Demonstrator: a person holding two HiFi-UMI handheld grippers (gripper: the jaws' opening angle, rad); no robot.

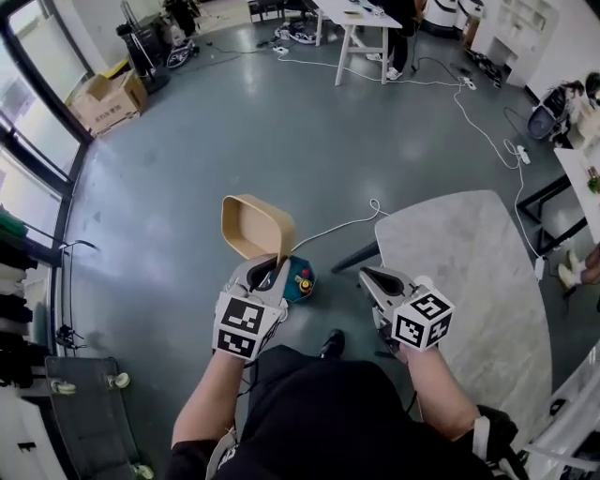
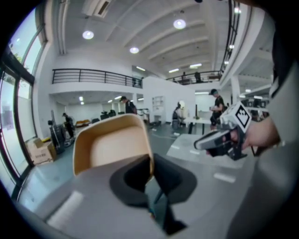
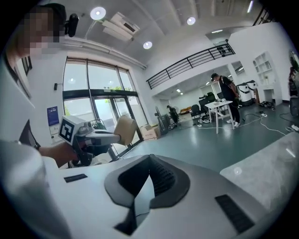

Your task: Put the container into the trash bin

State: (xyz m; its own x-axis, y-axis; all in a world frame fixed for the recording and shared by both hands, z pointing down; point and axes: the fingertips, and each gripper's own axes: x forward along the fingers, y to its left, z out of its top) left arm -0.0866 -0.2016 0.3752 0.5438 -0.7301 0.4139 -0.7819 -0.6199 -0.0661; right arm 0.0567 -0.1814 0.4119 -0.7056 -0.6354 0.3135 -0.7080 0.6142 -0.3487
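The container (image 1: 253,225) is a tan paper tub, empty and tilted on its side over the grey floor. My left gripper (image 1: 279,267) is shut on its rim; in the left gripper view the tub's wall (image 2: 112,144) sits pinched between the dark pads of the gripper (image 2: 150,161). My right gripper (image 1: 366,274) hovers beside it over the table's left end, its jaws together with nothing between them (image 3: 149,158). In the right gripper view the tub (image 3: 125,130) shows at the left. No trash bin is clearly in view.
A grey stone-look table (image 1: 469,281) lies at my right. A small teal object (image 1: 300,281) sits on the floor under the left gripper. A white cable (image 1: 337,225) runs across the floor. A cardboard box (image 1: 108,98) and glass doors are at the left, with a white table (image 1: 361,28) far back.
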